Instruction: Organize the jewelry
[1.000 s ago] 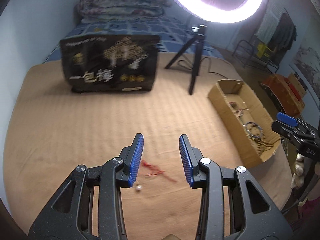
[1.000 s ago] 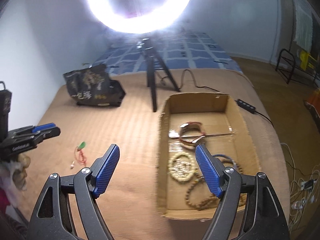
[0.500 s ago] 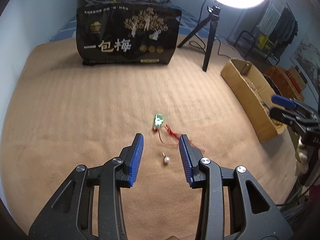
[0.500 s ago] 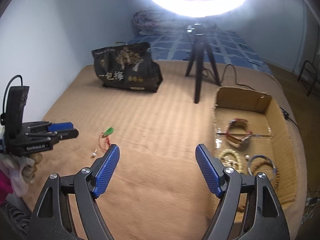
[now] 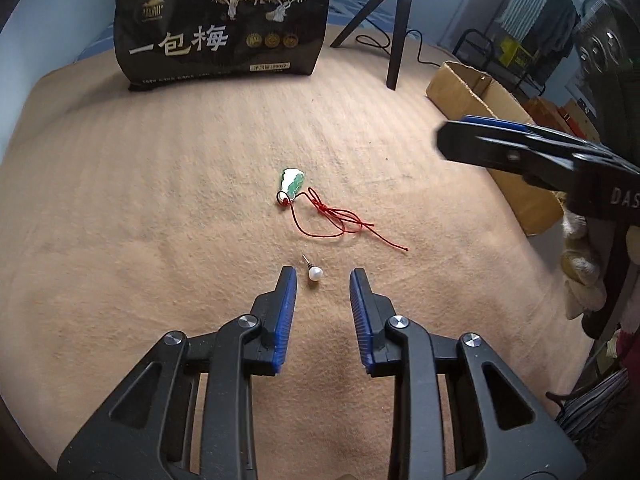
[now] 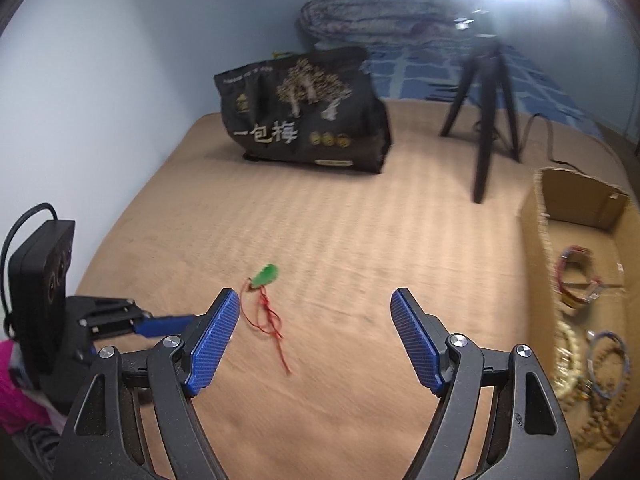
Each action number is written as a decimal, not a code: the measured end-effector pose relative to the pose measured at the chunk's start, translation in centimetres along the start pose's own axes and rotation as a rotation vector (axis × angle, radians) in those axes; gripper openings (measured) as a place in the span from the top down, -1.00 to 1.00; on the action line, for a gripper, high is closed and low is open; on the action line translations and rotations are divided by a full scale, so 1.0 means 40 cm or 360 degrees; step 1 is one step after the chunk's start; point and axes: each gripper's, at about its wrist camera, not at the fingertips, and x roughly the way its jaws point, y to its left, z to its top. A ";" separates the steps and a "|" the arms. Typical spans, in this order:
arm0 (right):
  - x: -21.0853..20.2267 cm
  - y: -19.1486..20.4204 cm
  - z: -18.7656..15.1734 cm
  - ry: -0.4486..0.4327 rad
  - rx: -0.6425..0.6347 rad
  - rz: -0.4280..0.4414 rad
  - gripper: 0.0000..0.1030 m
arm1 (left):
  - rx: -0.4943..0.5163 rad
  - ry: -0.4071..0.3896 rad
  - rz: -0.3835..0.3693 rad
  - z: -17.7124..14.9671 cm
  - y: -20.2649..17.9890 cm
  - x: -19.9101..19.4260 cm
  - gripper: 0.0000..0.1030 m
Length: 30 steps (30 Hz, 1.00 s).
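In the left wrist view the left gripper (image 5: 322, 276) points down at the bed (image 5: 160, 200), its jaws a narrow gap apart and closing, with the pearl earring (image 5: 315, 273) lying between the blue tips, nearer the left pad; neither pad touches it. Just beyond, a green pendant (image 5: 292, 182) on a red cord (image 5: 340, 222) lies loose on the tan cover. The right gripper (image 5: 500, 146) comes in from the right edge, above the bed and apart from the cord; whether its jaws are apart cannot be told from this side. Behind it sits a cardboard box (image 5: 480, 96), and at the far end a black bag (image 5: 224, 20) and a tripod (image 5: 396, 24). In the right wrist view, somewhat blurred, the right gripper (image 6: 316, 304) has its jaws wide apart with nothing held; the pendant (image 6: 266, 274) and cord (image 6: 272, 328) lie on the bed (image 6: 360, 240) between the tips, close to the left pad. The left gripper (image 6: 160, 322) reaches in low at the left, partly hidden behind that finger. The box (image 6: 536, 260) on the right holds bracelets (image 6: 576, 276) and bead strings. The bag (image 6: 308, 120) and tripod (image 6: 488, 92) stand beyond.
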 end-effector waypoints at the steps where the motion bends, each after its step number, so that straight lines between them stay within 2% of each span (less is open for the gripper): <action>1: 0.018 0.007 0.005 0.0013 -0.0006 0.0001 -0.51 | -0.0001 0.0000 0.0003 0.001 0.003 0.006 0.47; 3: 0.042 0.017 0.009 0.0027 -0.0012 0.0019 -0.46 | 0.0004 0.0001 0.0003 0.001 0.006 0.013 0.47; 5: 0.071 0.026 0.015 0.0060 -0.0009 0.0048 -0.26 | 0.0008 0.0007 -0.0001 -0.001 0.008 0.021 0.47; 7: 0.097 0.034 0.019 0.0084 -0.0006 0.0060 -0.24 | 0.0020 0.0013 0.0007 -0.001 0.007 0.028 0.48; 9: 0.114 0.037 0.020 0.0098 0.0004 0.0068 -0.21 | 0.0034 0.0020 0.0015 -0.002 0.004 0.036 0.56; 11: 0.130 0.036 0.022 0.0118 0.0025 0.0091 -0.03 | 0.0046 0.0023 0.0029 0.000 0.002 0.045 0.58; 12: 0.137 0.037 0.023 0.0128 0.0036 0.0103 0.00 | 0.0048 0.0025 0.0033 0.000 0.002 0.049 0.59; 17: 0.171 0.045 0.025 0.0158 0.0056 0.0117 0.02 | 0.0039 0.0021 0.0065 0.001 0.012 0.066 0.85; 22: 0.196 0.045 0.023 0.0182 0.0092 0.0133 0.17 | 0.0012 0.0006 0.0060 -0.001 0.028 0.062 0.86; 30: 0.226 0.069 0.018 0.0210 0.0078 0.0136 0.18 | 0.0017 -0.0004 0.0051 -0.007 0.034 0.053 0.86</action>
